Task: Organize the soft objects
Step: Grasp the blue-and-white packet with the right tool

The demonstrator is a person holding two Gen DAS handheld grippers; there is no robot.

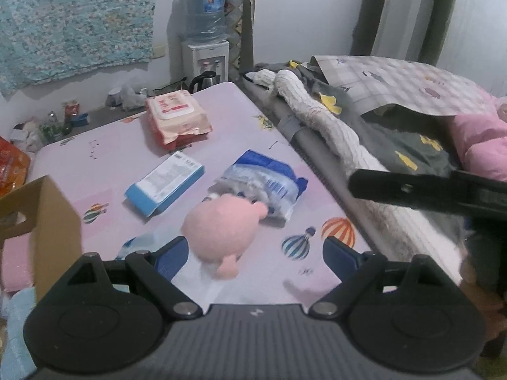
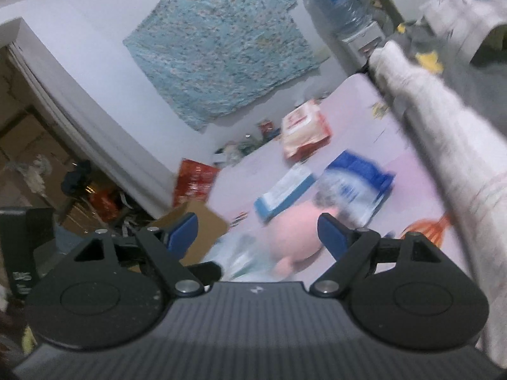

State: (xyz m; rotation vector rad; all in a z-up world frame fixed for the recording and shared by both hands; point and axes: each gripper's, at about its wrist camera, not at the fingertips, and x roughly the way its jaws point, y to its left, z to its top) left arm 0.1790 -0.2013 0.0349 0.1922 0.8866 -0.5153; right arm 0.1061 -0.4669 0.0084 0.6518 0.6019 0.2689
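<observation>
left gripper: jaws wide, empty, low centre | right gripper: jaws spread, empty | pink plush toy: centre, on tabletop, untouched

We hold our left gripper tilted steeply downward, its two blue-padded fingers spread wide with nothing pressed between them. Our right gripper points forward at a shallower angle, its jaws also standing apart and empty, though blur makes its pose hard to judge. In the left wrist view, one black finger of the right gripper reaches in from the right edge.
</observation>
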